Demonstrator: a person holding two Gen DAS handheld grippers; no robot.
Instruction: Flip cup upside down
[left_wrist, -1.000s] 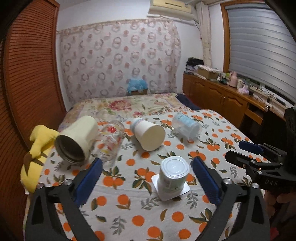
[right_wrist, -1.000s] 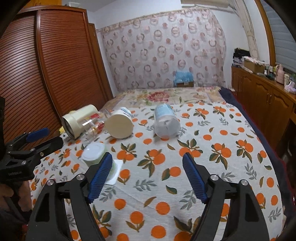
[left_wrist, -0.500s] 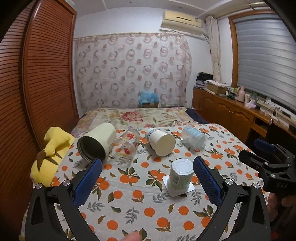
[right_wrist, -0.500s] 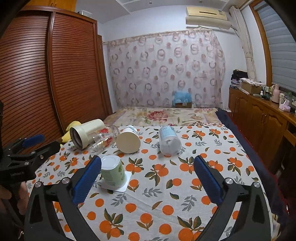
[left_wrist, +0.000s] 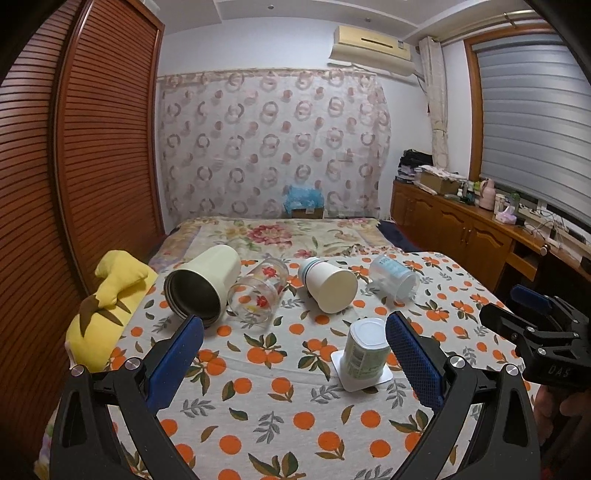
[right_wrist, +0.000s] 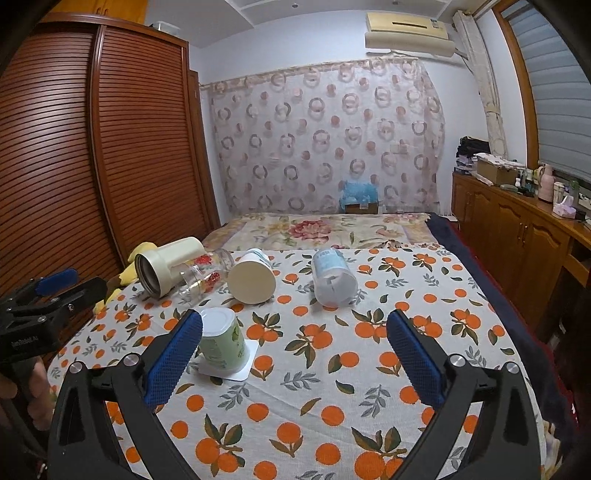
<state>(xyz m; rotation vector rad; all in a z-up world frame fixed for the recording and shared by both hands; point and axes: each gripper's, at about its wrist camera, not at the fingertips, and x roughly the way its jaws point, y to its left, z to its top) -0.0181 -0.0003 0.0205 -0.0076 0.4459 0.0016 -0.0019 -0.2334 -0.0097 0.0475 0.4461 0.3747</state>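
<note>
Five cups on an orange-print tablecloth (left_wrist: 258, 391): four tipped on their sides in a row at 12 o'clock — cream steel-lined mug (left_wrist: 203, 282), clear flowered glass (left_wrist: 258, 290), white paper cup (left_wrist: 330, 284), clear plastic cup (left_wrist: 393, 277) — plus one green-labelled plastic cup (left_wrist: 364, 349) standing upside down on a white square lid at 1 o'clock. Yellow plush toy (left_wrist: 107, 306) at 10 o'clock. Left gripper (left_wrist: 295, 354) and right gripper (right_wrist: 295, 354) both spread wide, holding nothing
</note>
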